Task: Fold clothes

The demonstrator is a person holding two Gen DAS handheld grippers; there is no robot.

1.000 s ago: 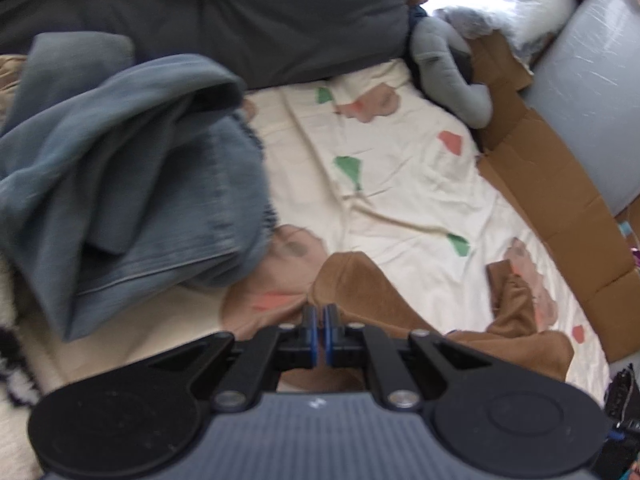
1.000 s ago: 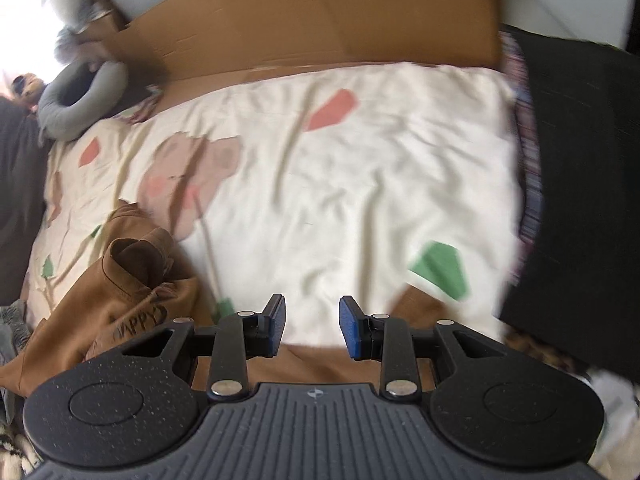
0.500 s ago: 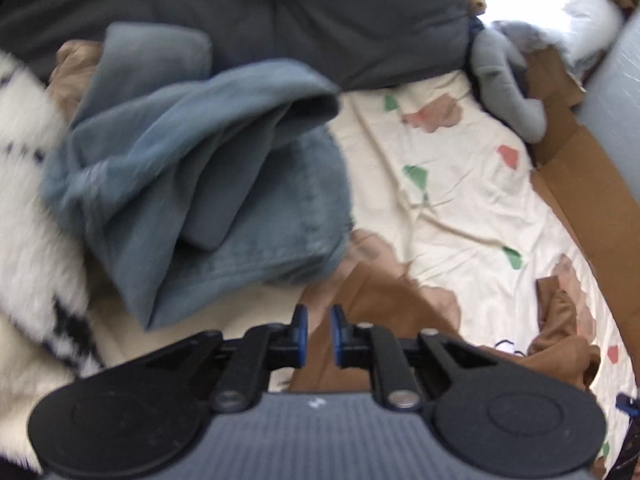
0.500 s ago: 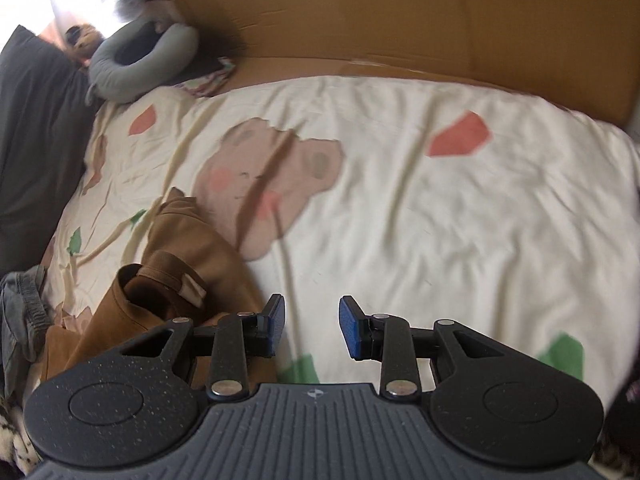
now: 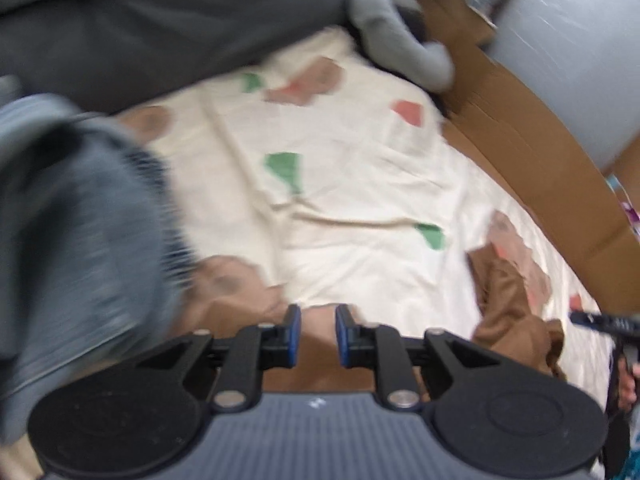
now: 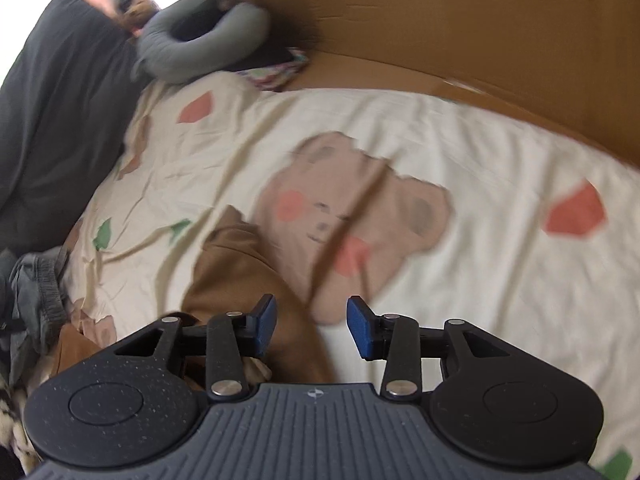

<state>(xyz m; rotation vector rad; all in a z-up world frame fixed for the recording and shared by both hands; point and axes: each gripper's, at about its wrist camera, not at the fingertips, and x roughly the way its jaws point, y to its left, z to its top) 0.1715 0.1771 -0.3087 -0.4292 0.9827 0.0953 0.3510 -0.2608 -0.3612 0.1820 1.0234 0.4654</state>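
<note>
A brown garment lies crumpled on a cream bed sheet printed with bears and coloured patches; in the right wrist view the same brown garment runs from mid-left down under the fingers. My left gripper hovers above its near edge, jaws opening, a narrow gap with nothing pinched between the blue pads. My right gripper hangs over the garment's right edge, jaws opening wide, nothing between them. The right gripper's tip shows at the far right of the left wrist view.
Blue-grey jeans are heaped at the left; a grey garment lies at the sheet's left edge. A dark grey duvet and a grey neck pillow lie at the head. Brown cardboard walls the far side.
The left gripper let go of the brown cloth, its jaws parted, and it swung left then back right past the jeans. The right gripper moved left across the sheet and widened its jaws.
</note>
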